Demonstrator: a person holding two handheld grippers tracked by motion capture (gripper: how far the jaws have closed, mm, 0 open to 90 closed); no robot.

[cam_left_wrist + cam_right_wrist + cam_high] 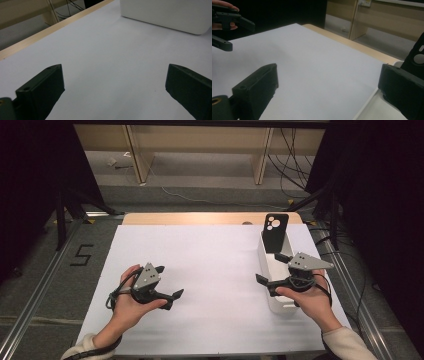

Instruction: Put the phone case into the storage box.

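Lying bare, the white sheet (210,270) is seen between the grippers | left gripper (169,282) held wide open mid-sheet | right gripper (267,268) held wide open over white bin (282,307) at right edge | black phone case (276,232) stood upright in bin's far end

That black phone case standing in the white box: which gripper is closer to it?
Right. The right gripper hovers over the white box, just in front of the phone case. The left gripper is far across the table, open over bare surface.
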